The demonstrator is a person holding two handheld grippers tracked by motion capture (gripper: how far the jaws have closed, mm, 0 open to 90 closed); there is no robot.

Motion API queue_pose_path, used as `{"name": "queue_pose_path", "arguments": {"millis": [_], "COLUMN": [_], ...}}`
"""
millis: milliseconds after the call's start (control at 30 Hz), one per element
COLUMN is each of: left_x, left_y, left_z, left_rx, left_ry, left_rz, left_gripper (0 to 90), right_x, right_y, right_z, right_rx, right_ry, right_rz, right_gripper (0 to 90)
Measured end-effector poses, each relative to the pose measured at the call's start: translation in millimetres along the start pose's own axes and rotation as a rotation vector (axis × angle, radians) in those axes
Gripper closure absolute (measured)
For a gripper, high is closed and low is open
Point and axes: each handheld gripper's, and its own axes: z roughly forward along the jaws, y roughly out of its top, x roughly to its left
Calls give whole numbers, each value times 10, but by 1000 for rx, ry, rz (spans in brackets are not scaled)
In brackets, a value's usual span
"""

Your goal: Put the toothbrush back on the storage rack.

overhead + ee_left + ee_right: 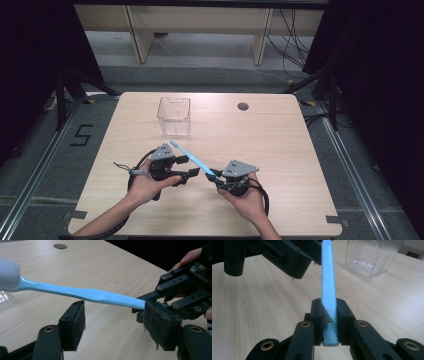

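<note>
On the left, the person's left gripper [186,167] has its black jaws wide apart, holding nothing. The long light-blue plastic toothbrush [192,157] hangs in the air just above those jaws, white bristles pointing up toward the clear ribbed plastic cup [174,116] farther back on the pale wooden table [280,150]. On the right, the right gripper [214,174] pinches the handle end tight. I think a hand-over is under way; next the left jaws must close around the handle's middle.

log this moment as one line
right gripper: shut on toothbrush handle end | left gripper: open under handle | clear cup: upright
</note>
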Motion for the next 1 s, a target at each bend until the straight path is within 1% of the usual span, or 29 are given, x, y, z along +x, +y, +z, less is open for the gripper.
{"name": "queue_pose_path", "arguments": {"millis": [67,133,200,233,267,400,433,500,567,633,667,700,733,767,800,833,933,1000], "left_x": [5,0,1,1,-3,7,9,15,20,21,22,24,21,17,9,9,-1,2], "left_y": [9,19,21,21,22,27,28,29,30,31,33,35,40,43,45,45,53,58], "left_z": [9,13,14,17,15,22,24,28,28,29,26,28,21,17,15,15,4,3], "left_rx": [-9,-15,-13,-14,-10,-15,-19,-26,-33,-40,-44,-57,-64,-67,-78,-78,-89,-114], "left_ry": [-13,-13,-14,-13,-1,2,1,1,0,-2,-4,-11,-8,-10,-15,-15,-24,-44], "left_rz": [0,-3,-1,-2,-1,-8,-13,-23,-24,-29,-34,-43,-47,-47,-49,-49,-53,-60], "left_gripper": [338,339,339,339,338,339,340,342,352,383,396,396,433,450,469,491,551,597], "right_x": [-8,-12,-6,-6,-6,-8,-9,8,5,13,11,11,18,21,26,26,33,47], "right_y": [4,1,-3,-3,-4,-1,2,-2,-3,-7,-7,-7,-9,-10,-11,-11,-13,-14], "right_z": [1,7,11,11,13,13,13,22,27,39,36,36,42,45,42,42,57,64], "right_rx": [-1,-8,-4,-4,-2,1,3,6,5,0,6,6,7,9,9,9,9,20], "right_ry": [4,-3,4,4,6,10,10,15,14,17,19,19,25,27,15,15,25,27], "right_rz": [-14,-21,-9,-9,-8,-13,-21,-2,-11,-3,-8,-8,-9,-10,-15,-15,-13,-7], "right_gripper": [788,788,787,787,787,787,787,787,787,787,787,787,787,787,786,786,786,785]}}
